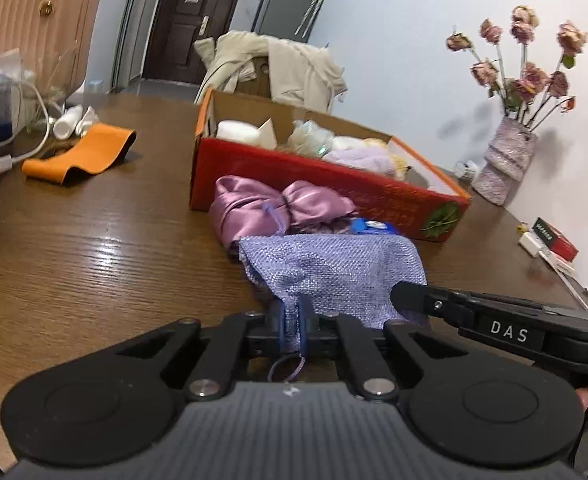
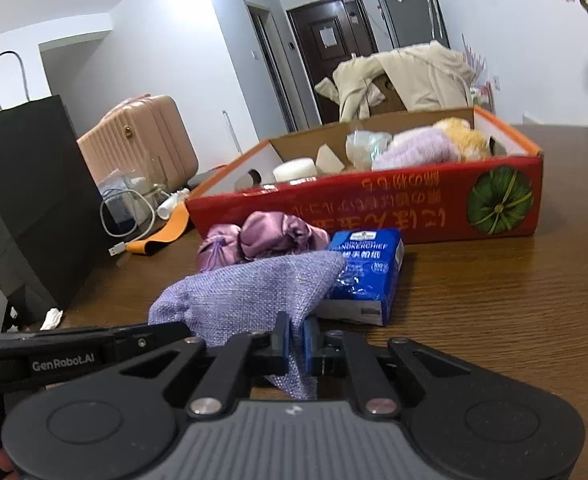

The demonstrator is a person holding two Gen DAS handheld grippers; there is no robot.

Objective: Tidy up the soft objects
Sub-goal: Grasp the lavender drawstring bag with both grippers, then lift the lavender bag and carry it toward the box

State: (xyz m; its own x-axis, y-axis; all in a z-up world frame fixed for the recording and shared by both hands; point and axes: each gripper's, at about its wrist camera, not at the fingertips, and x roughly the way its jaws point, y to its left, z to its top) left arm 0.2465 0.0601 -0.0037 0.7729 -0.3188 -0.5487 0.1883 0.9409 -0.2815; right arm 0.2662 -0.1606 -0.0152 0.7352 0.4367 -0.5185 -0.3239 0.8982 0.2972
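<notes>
Pinching the same lavender woven pouch [image 1: 334, 272] from two sides here: the left claw [image 1: 293, 320] is clamped tight on its near edge, drawstring dangling underneath, and the right claw [image 2: 297, 340] is squeezed onto another corner of it, so the fabric is stretched between them just above the brown wooden table [image 1: 94, 260]. Right behind the pouch sits a shiny pink satin bag [image 1: 270, 204], bunched up, and a blue handkerchief tissue pack [image 2: 368, 272] lies flat beside it, partly tucked under the pouch's far edge. Past those is the red cardboard box [image 2: 374, 208] with a green pumpkin printed on its side, already loaded with a fluffy purple thing [image 2: 418, 152], a yellowish plush [image 2: 464, 138] and some white bits. Off to the left there's an orange strap [image 1: 82, 152] and a white cable [image 1: 22, 148]; a vase of dried roses [image 1: 508, 160] stands by the wall on the right.
</notes>
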